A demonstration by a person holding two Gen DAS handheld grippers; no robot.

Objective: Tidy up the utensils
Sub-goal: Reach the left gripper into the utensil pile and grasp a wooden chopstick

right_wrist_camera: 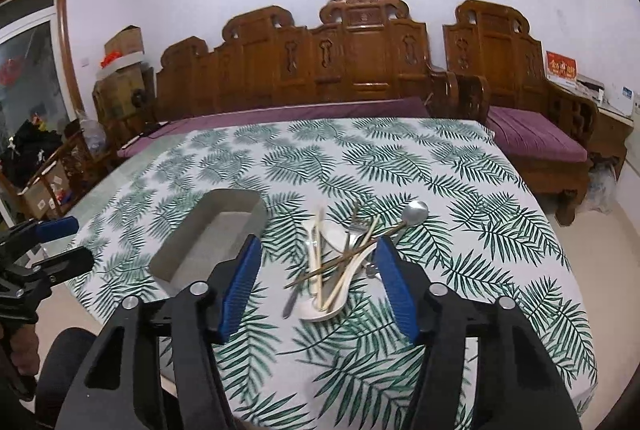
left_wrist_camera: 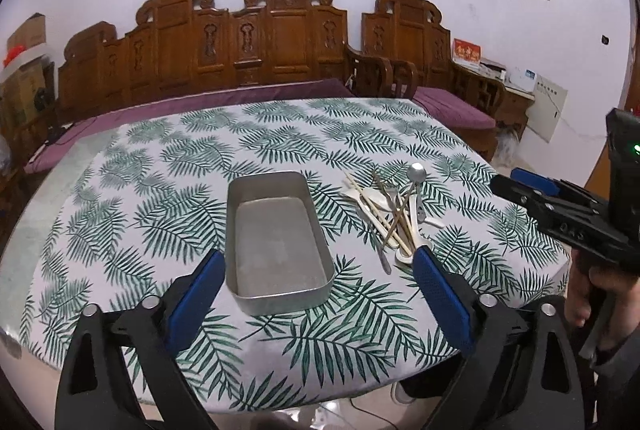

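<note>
One tray [left_wrist_camera: 276,294], two claws [left_wrist_camera: 320,270]

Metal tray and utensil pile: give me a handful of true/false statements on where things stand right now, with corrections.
1. The metal tray holds no utensils. True.
2. The utensils lie sorted in neat parallel rows. False: chopsticks, spoons and a fork are crossed over each other in one loose pile on the leaf-print tablecloth.
3. The pile lies beside the tray, outside it. True.
4. The right gripper is clamped on a chopstick. False: its jaws are apart, with the pile ahead between them and nothing gripped.
5. The left gripper faces the tray with open jaws. True.
6. The long metal spoon sits inside the tray. False: it rests at the far edge of the pile.
</note>
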